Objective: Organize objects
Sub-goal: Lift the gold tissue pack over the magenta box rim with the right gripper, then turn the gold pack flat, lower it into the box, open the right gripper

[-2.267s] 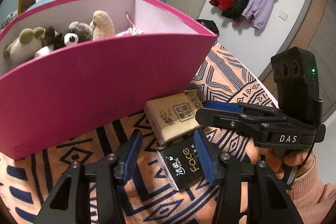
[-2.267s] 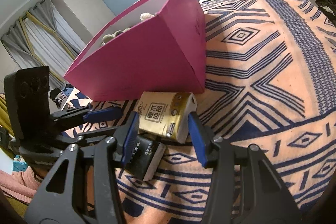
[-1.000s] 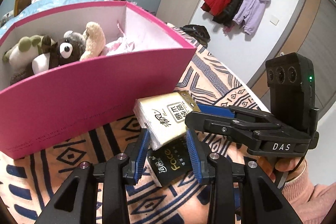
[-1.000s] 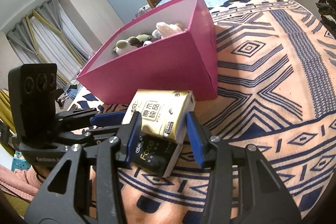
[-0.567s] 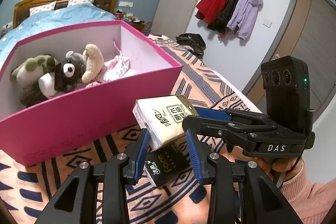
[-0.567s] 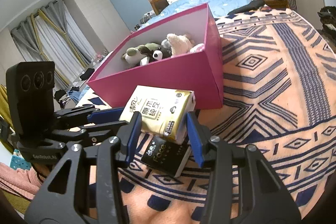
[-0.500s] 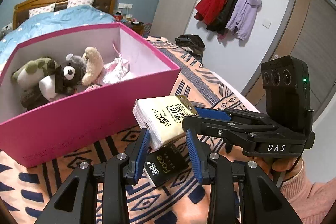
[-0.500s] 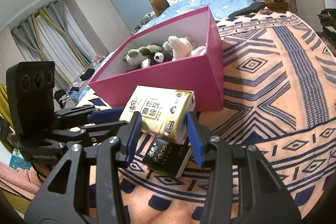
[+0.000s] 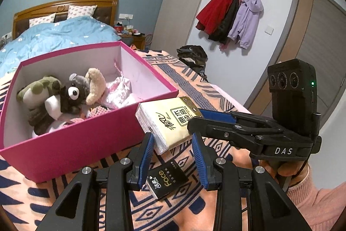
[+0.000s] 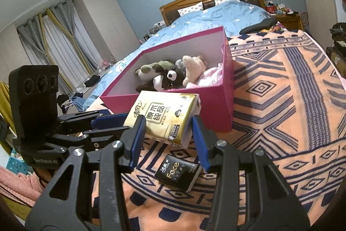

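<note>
Between the blue pads of the left tool point(image 9: 173, 152), in the left wrist view, sits a yellow tissue pack point(image 9: 167, 122), clamped by its near end and held clear above the patterned blanket point(image 9: 216, 90). The right tool point(image 9: 214, 120) reaches in from the right side, and its blue finger lies against the far end of the same pack; a hand point(image 9: 287, 170) in a pink sleeve grips its handle. Directly below the pack a black tissue pack point(image 9: 165, 179) printed "Face" lies flat on the blanket. To the left stands an open pink box point(image 9: 75, 144), holding plush toys point(image 9: 64, 94) and a pale pink cloth point(image 9: 121, 92). Behind it is a bed with a blue quilt point(image 9: 54, 36), and coats point(image 9: 231, 14) hang on the far wall.

From the right wrist view, the right tool point(image 10: 166, 140) is clenched on the yellow tissue pack point(image 10: 164, 116), one blue pad at each side of it. The left tool point(image 10: 106, 120) comes in from the left, its blue fingers reaching the pack's left edge. The pack hangs in front of the near wall of the pink box point(image 10: 220, 109), lifted off the blanket point(image 10: 281, 101). The black tissue pack point(image 10: 177, 174) rests on the blanket underneath, well apart from both tools. Plush toys point(image 10: 168, 75) fill the right part of the box.
</note>
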Tool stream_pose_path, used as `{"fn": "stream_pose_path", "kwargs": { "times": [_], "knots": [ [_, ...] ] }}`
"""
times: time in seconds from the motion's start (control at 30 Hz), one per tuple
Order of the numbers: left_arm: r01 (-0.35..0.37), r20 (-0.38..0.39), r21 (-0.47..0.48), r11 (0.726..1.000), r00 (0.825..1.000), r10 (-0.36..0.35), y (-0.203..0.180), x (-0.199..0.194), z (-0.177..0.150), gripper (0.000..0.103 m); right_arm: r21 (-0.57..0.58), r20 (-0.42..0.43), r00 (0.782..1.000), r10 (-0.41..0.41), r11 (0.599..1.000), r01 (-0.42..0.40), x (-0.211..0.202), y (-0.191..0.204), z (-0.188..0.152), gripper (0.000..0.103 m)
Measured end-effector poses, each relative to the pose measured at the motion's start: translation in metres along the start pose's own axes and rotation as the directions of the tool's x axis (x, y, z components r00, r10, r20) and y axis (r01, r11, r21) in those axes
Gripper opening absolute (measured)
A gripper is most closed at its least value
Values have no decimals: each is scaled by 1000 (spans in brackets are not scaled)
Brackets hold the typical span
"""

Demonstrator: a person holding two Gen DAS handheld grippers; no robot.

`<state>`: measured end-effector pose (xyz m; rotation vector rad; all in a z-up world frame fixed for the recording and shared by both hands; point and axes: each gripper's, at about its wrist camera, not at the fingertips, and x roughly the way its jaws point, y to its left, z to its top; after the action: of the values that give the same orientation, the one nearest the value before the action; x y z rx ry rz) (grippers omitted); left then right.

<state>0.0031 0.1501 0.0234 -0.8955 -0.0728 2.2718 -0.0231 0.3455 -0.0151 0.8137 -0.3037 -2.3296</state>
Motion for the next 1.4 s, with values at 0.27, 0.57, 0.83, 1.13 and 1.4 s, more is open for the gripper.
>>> {"fn": "stream_pose_path", "kwargs": {
  "times": [0.27, 0.57, 0.83, 1.13, 1.4],
  "knots": [
    [-12, 28, 3, 1000, 1000, 12, 4, -4, 12, 36, -33, 21, 1000, 3, 999, -2, 0, 5, 15, 47],
    [-37, 46, 8, 999, 998, 37, 11, -1, 25, 36, -46, 31, 999, 8, 999, -7, 5, 4, 30, 47],
    [-42, 43, 4, 999, 998, 42, 18, 7, 35, 36, -45, 30, 1000, 0, 999, 1, 11, 0, 38, 47],
    [-50, 40, -4, 999, 998, 50, 23, 13, 42, 36, -54, 23, 1000, -9, 998, 11, 19, -5, 47, 47],
    [-60, 37, 1, 998, 997, 60, 25, 17, 45, 36, -49, 20, 1000, -12, 999, 13, 24, -10, 52, 47]
  ]
}}
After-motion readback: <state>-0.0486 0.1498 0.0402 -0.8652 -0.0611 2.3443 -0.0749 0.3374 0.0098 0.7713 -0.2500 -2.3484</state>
